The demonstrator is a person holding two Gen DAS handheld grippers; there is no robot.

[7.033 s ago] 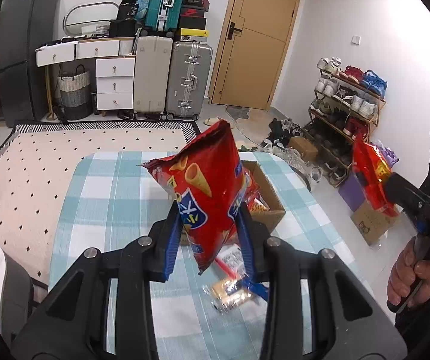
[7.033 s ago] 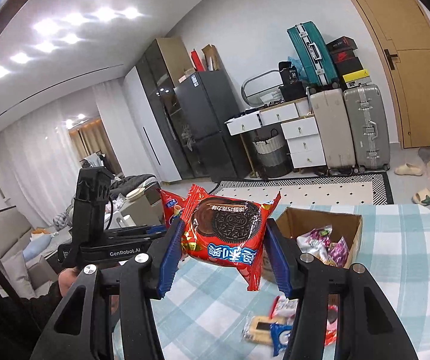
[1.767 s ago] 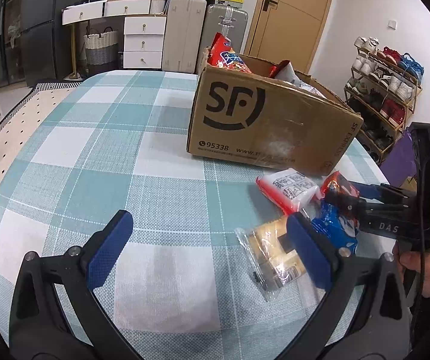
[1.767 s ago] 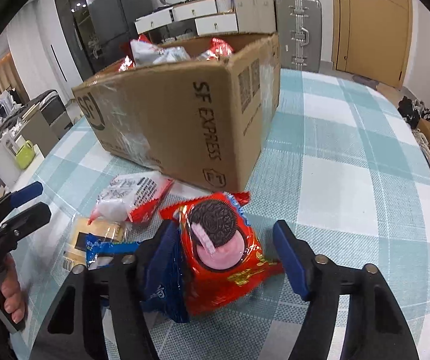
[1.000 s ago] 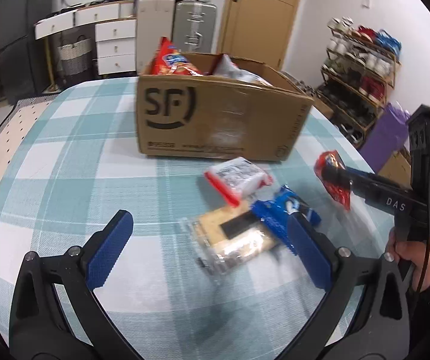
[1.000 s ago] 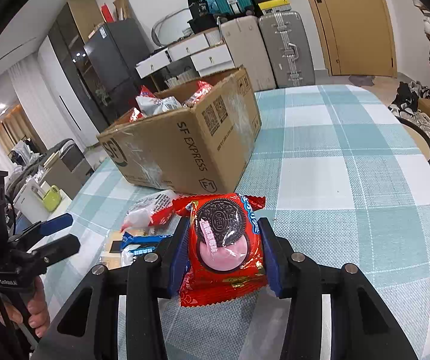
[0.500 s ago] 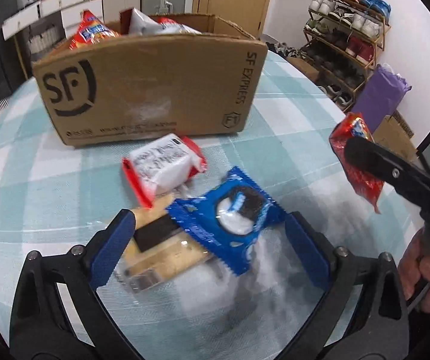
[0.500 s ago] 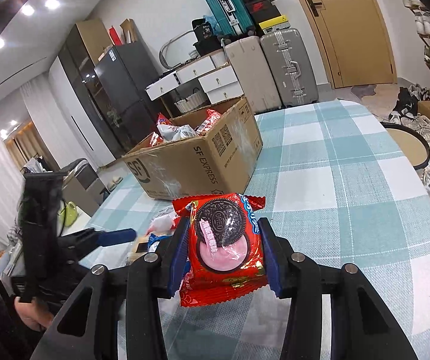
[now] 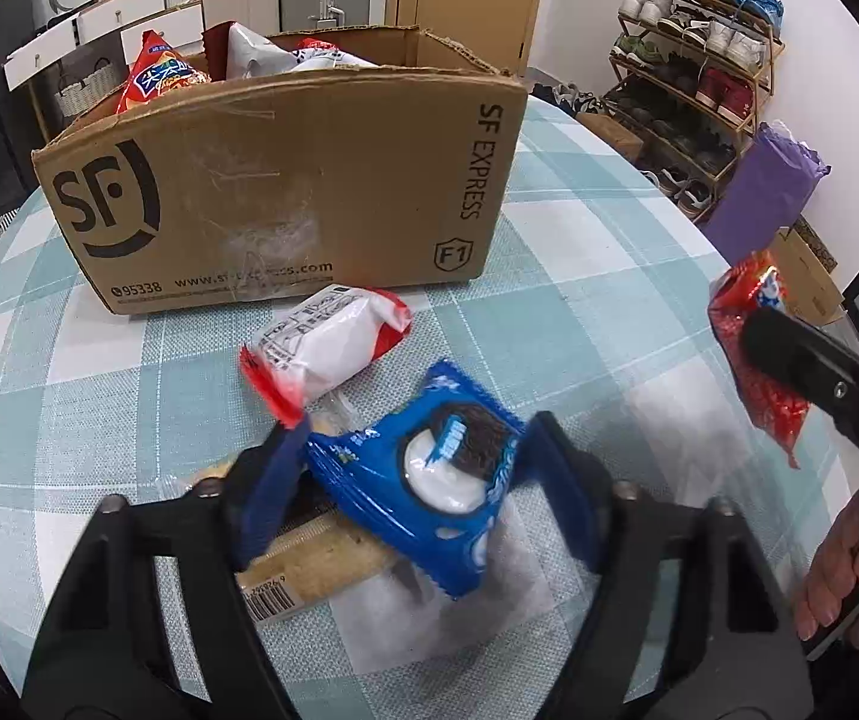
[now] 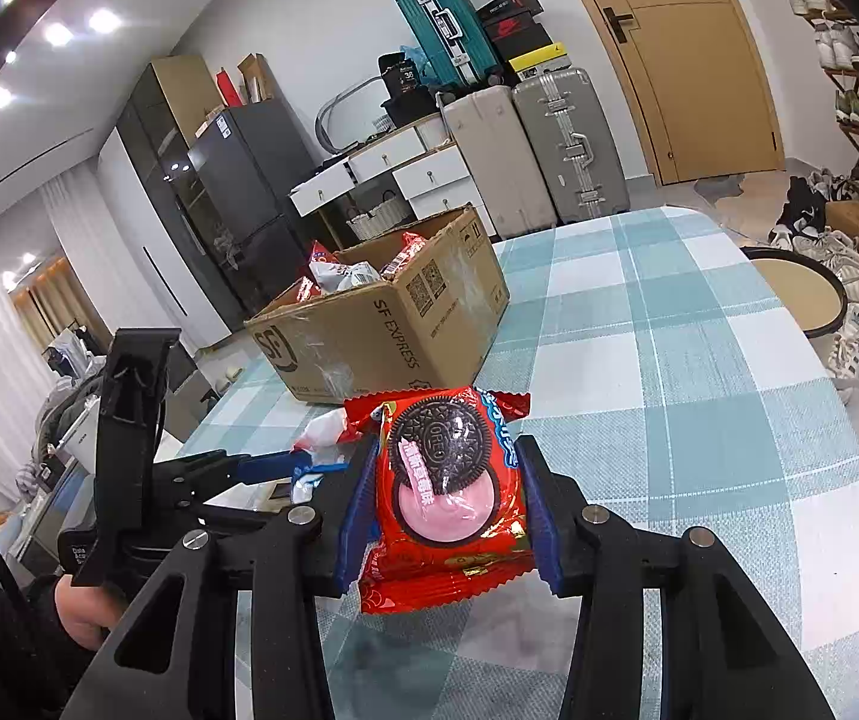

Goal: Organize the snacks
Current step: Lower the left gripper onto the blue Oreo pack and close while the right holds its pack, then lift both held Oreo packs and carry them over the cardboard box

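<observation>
My landmark is the box point(image 9: 285, 192) on the table point(image 9: 579, 228). Several snack bags point(image 9: 162, 75) stand inside it. Just in front of the box lies a packet point(image 9: 324, 348). Nearer me than that, a cookie pack point(image 9: 435, 474) sits between my left tongs point(image 9: 414, 489), lying on a wafer pack point(image 9: 309, 564). To the right of the box, well apart from it, my right tongs point(image 10: 447, 510) grip another cookie pack point(image 10: 447, 498) above the table.

Blue Oreo pack point(image 9: 429, 474) on table, red Oreo pack point(image 10: 450, 498) held aloft
</observation>
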